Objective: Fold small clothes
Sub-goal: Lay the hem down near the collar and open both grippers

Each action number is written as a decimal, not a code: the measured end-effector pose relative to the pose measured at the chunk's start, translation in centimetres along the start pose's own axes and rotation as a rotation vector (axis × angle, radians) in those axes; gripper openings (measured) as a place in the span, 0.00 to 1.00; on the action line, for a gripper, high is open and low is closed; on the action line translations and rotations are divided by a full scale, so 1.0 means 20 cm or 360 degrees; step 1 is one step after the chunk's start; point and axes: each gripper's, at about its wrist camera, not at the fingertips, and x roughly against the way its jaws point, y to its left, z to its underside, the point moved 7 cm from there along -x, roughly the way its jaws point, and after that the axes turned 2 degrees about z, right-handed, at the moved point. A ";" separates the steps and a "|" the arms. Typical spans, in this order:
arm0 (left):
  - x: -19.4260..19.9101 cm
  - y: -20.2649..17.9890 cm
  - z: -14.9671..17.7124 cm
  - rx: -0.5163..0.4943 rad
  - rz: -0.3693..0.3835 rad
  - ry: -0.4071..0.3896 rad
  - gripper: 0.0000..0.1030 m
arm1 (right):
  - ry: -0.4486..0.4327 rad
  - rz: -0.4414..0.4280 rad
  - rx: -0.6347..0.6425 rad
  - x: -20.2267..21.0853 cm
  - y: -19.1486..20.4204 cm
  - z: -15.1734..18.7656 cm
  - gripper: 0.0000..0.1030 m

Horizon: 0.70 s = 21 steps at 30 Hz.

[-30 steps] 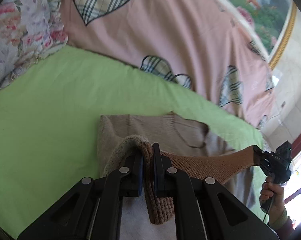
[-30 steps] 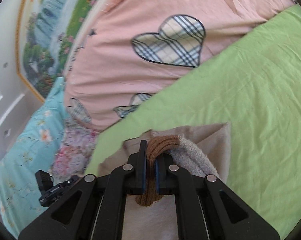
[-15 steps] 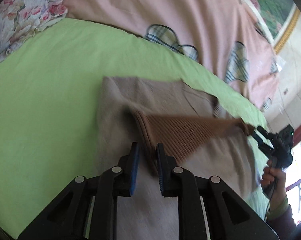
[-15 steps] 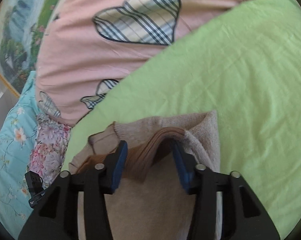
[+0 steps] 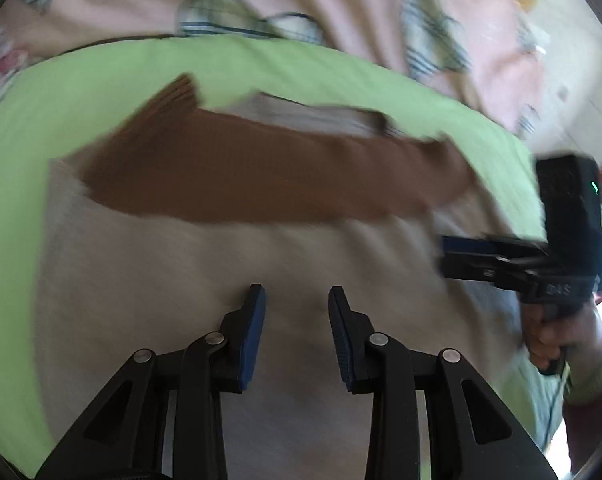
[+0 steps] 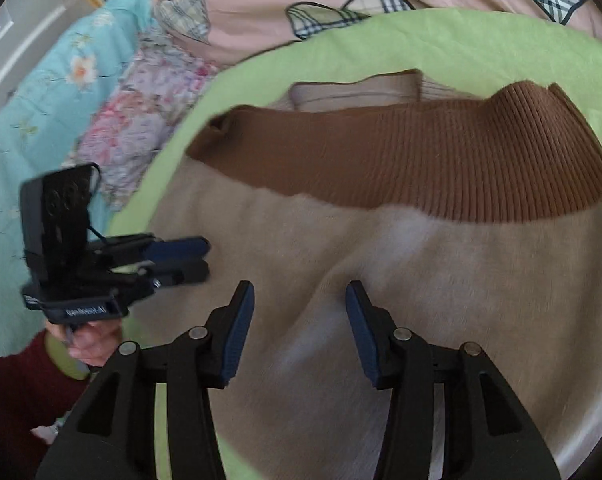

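A beige sweater [image 5: 181,280] lies folded on the green sheet [image 5: 101,72], its brown ribbed hem [image 5: 261,176] laid flat across the upper part. My left gripper [image 5: 297,296] hovers over the beige body below the hem, its jaws opening, with nothing between them. The right gripper [image 5: 445,258] shows at the sweater's right edge. In the right wrist view the hem [image 6: 421,168] crosses the sweater [image 6: 421,280] the same way. My right gripper [image 6: 299,292] is open and empty over the beige knit. The left gripper [image 6: 205,258] sits at the sweater's left edge.
A pink quilt with plaid hearts [image 5: 341,0] borders the far side of the green sheet [image 6: 461,40]. Floral bedding [image 6: 141,120] and a turquoise flowered cover [image 6: 41,100] lie to the left. A person's hand [image 5: 557,340] and dark red sleeve [image 6: 13,380] hold the grippers.
Both grippers let go of the brown hem, opened and drew back over the beige body. The hem now lies flat across the sweater instead of hanging from the jaws.
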 end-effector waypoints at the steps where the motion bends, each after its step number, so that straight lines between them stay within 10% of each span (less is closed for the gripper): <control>1: 0.00 0.10 -0.05 0.0074 -0.0016 -0.0027 0.25 | -0.0034 0.0033 -0.0045 -0.01 -0.05 -0.04 0.46; 6: 0.10 0.46 -0.12 0.0411 0.0029 -0.0164 0.13 | -0.0370 0.0416 -0.0384 0.16 -0.44 -0.19 0.45; 21: 0.58 0.38 0.45 0.0599 0.0006 -0.0338 0.29 | -0.0548 0.0159 -0.0555 0.49 -0.13 0.31 0.47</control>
